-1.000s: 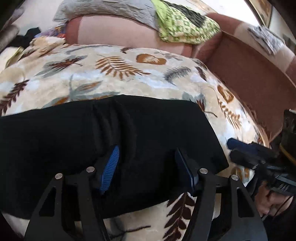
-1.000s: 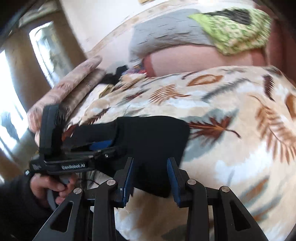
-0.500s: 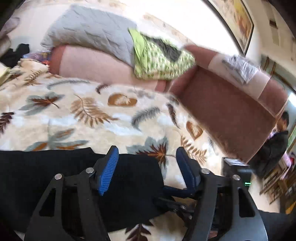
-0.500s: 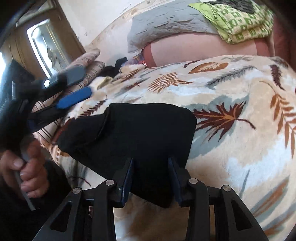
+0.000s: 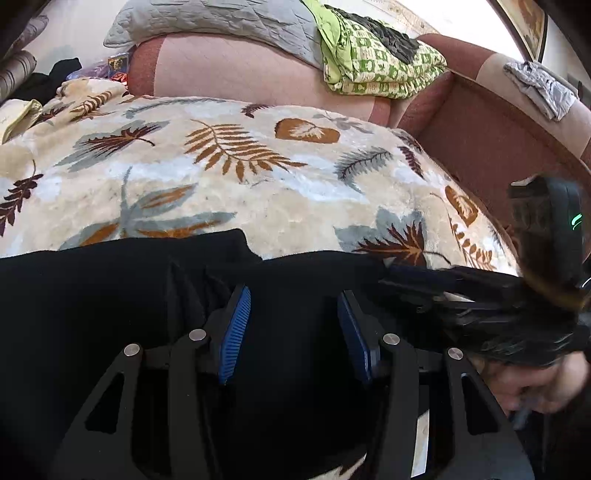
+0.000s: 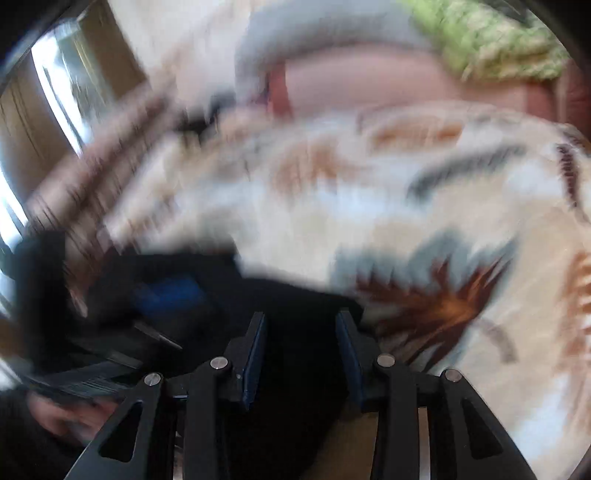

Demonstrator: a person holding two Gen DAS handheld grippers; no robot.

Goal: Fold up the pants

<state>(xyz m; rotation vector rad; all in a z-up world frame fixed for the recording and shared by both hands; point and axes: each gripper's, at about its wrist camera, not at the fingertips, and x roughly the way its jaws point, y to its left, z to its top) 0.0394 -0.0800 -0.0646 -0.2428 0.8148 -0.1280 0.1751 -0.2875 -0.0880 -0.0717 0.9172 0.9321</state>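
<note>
My left gripper [image 5: 291, 325] sits low in the centre of the left wrist frame, its blue-padded fingers [image 5: 232, 332] spread apart with nothing pinched between them, hovering over the black pants [image 5: 110, 314]. The pants fill the lower half of that frame, lying on the leaf-print blanket [image 5: 229, 173], their upper edge running across the middle of the picture. At the right edge of the frame I see my right gripper [image 5: 406, 277] reaching in sideways, its tips at the right end of the dark cloth; whether it touches the fabric I cannot tell. Along the top of the frame lie a grey quilt [image 5: 221, 18] and a green patterned cloth [image 5: 376, 66] on a pinkish sofa back [image 5: 240, 77]. The right wrist frame is badly smeared, but there the right gripper [image 6: 301, 354] shows its fingers apart, dark fabric [image 6: 295, 306] between and below them at lower centre, apparently not clamped.
</note>
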